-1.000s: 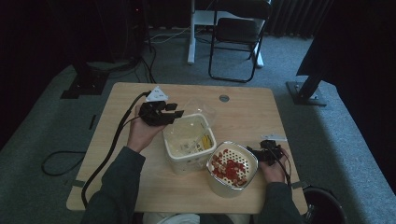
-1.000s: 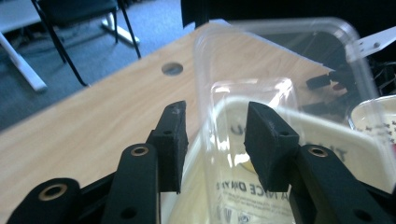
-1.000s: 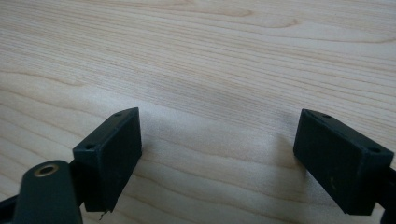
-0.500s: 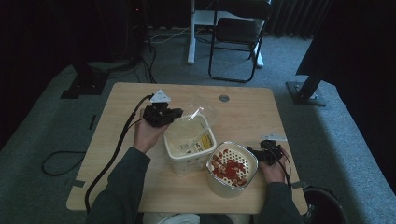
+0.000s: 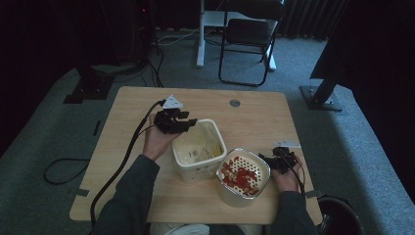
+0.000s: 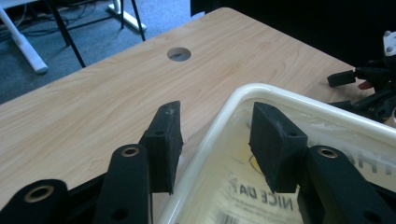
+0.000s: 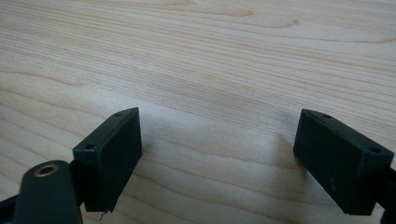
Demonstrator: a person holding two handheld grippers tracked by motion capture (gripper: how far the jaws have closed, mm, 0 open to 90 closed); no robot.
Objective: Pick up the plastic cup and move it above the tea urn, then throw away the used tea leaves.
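Observation:
A white square tub (image 5: 198,149) stands mid-table with a clear printed bag (image 6: 243,196) lying in it. My left gripper (image 5: 188,125) is at the tub's back left corner. In the left gripper view it (image 6: 215,126) is open, one jaw outside the tub rim (image 6: 299,100) and one inside. A round white strainer bowl (image 5: 243,177) with red pieces touches the tub's front right. My right gripper (image 5: 266,159) sits just right of that bowl. In the right gripper view it (image 7: 217,140) is open wide over bare wood, holding nothing.
The wooden table (image 5: 122,147) has a round cable hole (image 5: 235,103) near its back edge. A black cable (image 5: 122,161) trails off the left front. A folding chair (image 5: 247,29) stands behind the table, and a dark bin (image 5: 340,215) at the front right.
The clear bag that stood above the tub's back rim has dropped into the tub. My left gripper has shifted slightly right onto the rim. The right gripper has not moved.

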